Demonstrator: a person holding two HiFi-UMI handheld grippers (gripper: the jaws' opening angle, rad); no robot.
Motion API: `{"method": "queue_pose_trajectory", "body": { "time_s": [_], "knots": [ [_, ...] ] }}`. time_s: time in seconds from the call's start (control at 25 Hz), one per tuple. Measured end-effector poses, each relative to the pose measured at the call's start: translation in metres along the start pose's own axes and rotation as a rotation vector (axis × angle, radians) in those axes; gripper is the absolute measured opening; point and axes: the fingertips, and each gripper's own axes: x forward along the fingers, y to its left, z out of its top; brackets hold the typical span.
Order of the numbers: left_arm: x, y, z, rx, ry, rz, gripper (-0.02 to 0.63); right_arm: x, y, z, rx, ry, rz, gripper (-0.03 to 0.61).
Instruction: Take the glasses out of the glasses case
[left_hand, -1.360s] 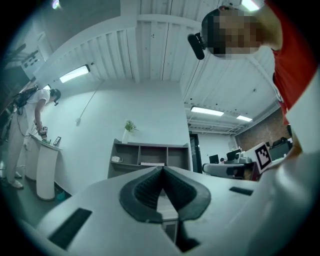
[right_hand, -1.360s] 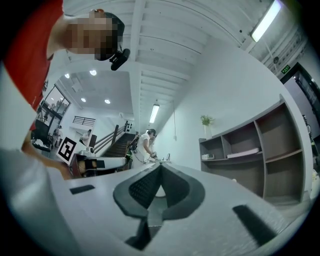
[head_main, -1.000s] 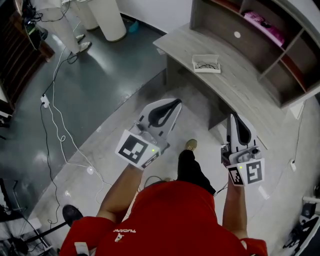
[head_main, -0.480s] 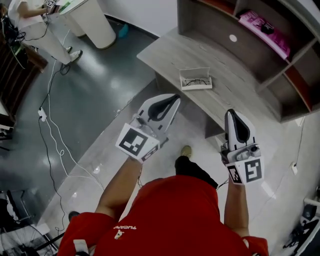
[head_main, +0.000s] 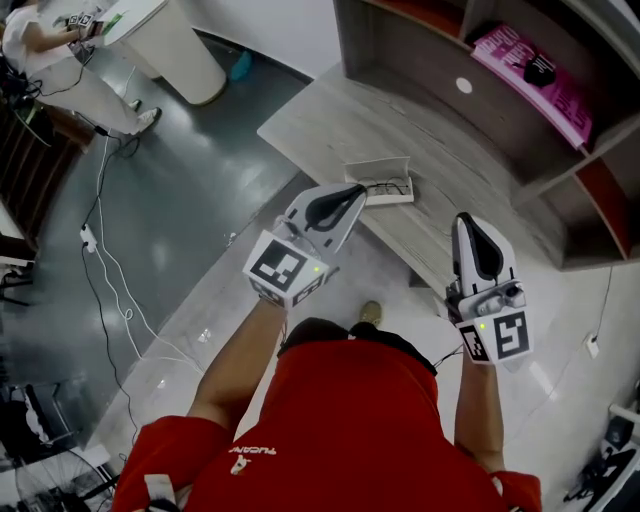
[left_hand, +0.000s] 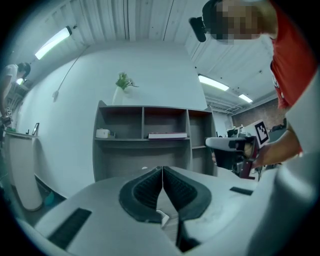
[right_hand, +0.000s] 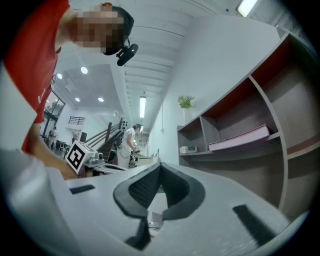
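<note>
1. Both grippers have come forward to the grey desk (head_main: 300, 125) since a second ago, and the glasses case (head_main: 380, 167), then well ahead of us, now lies just in front of them.
2. At the far left, a person (head_main: 40, 45) stands beside a white round stand (head_main: 175, 45), and cables (head_main: 105, 260) trail across the dark floor.
3. We hold the left gripper (head_main: 357, 188) out over the desk's near edge. In the left gripper view its dark ribbed pads (left_hand: 147, 192) are pressed together at the tip, with nothing between them.
4. From the head view, that tip sits at the near left corner of the glasses case. We cannot tell whether it touches the case.
5. The glasses case is white and stands open on the near part of the desk, its lid raised on the far side. The dark-framed glasses (head_main: 385, 186) lie inside it.
6. To the right of the case and apart from it, we hold the right gripper (head_main: 465, 218) with its tip over the desk. Its jaws are closed too, pad against pad, and they hold nothing.
7. At the far right, a pink book (head_main: 530, 62) lies on a shelf (head_main: 420, 60) of the unit behind the desk.
</note>
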Motion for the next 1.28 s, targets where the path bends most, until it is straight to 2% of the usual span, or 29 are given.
{"method": "queue_pose_trajectory", "body": {
  "time_s": [0.28, 0.56, 0.6, 0.68, 1.0, 1.28],
  "knots": [
    [0.039, 0.017, -0.034, -0.006, 0.114, -0.063, 0.012, 0.01, -0.019, -0.013, 0.013, 0.037, -0.017, 0.005],
    [0.074, 0.028, -0.08, 0.005, 0.257, -0.163, 0.014, 0.021, -0.038, -0.024, 0.023, 0.059, -0.084, 0.005],
    [0.078, 0.03, -0.086, 0.007, 0.274, -0.179, 0.022, 0.024, -0.04, -0.026, 0.023, 0.063, -0.092, 0.005],
    [0.087, 0.033, -0.096, 0.014, 0.313, -0.21, 0.091, 0.028, -0.044, -0.028, 0.023, 0.07, -0.109, 0.005],
    [0.109, 0.036, -0.15, 0.104, 0.514, -0.361, 0.144, 0.036, -0.055, -0.039, 0.027, 0.088, -0.183, 0.005],
    [0.117, 0.039, -0.194, 0.164, 0.692, -0.453, 0.169, 0.035, -0.061, -0.048, 0.024, 0.11, -0.243, 0.005]
  ]
}}
